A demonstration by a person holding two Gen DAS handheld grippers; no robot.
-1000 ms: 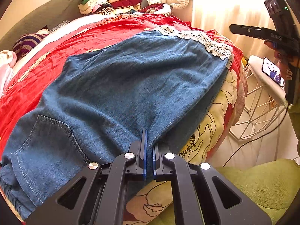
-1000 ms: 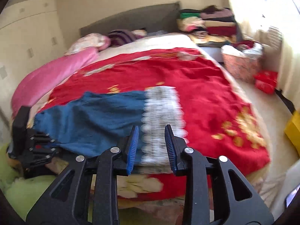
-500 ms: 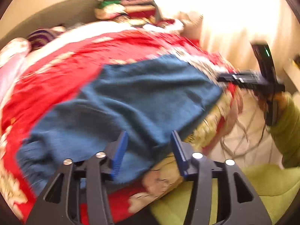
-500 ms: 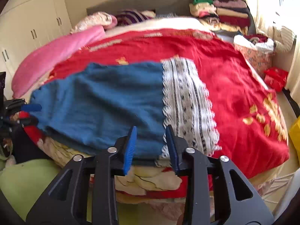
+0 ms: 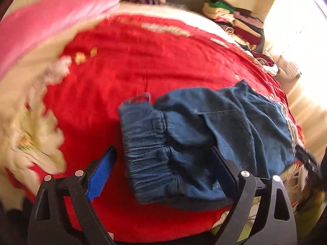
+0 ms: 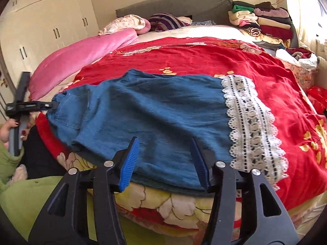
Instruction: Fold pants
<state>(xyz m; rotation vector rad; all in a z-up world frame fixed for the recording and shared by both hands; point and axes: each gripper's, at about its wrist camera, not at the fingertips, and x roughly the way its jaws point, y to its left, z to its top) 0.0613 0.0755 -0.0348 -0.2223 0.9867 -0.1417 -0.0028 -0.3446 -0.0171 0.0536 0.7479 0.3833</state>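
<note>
Blue denim pants (image 6: pixel 155 110) lie flat across the near edge of the bed on a red bedspread (image 6: pixel 204 59), with white lace cuffs (image 6: pixel 251 126) to the right and the waistband to the left. My right gripper (image 6: pixel 165 161) is open, its jaws spread over the pants' near edge at mid-leg. My left gripper (image 5: pixel 163 173) is wide open over the elastic waistband (image 5: pixel 149 149); it also shows in the right wrist view (image 6: pixel 26 107) at the waist end. The left wrist view is motion-blurred.
A pink quilt (image 6: pixel 81 53) and pillows lie along the bed's left side. Stacked folded clothes (image 6: pixel 263 24) sit at the headboard's right. A basket of clothes (image 6: pixel 298 61) stands right of the bed. A green sleeve (image 6: pixel 12 183) is near left.
My left gripper let go of the pants' near edge, opened wide and swung left to the waistband. My right gripper opened wider and came closer to the pants' near edge.
</note>
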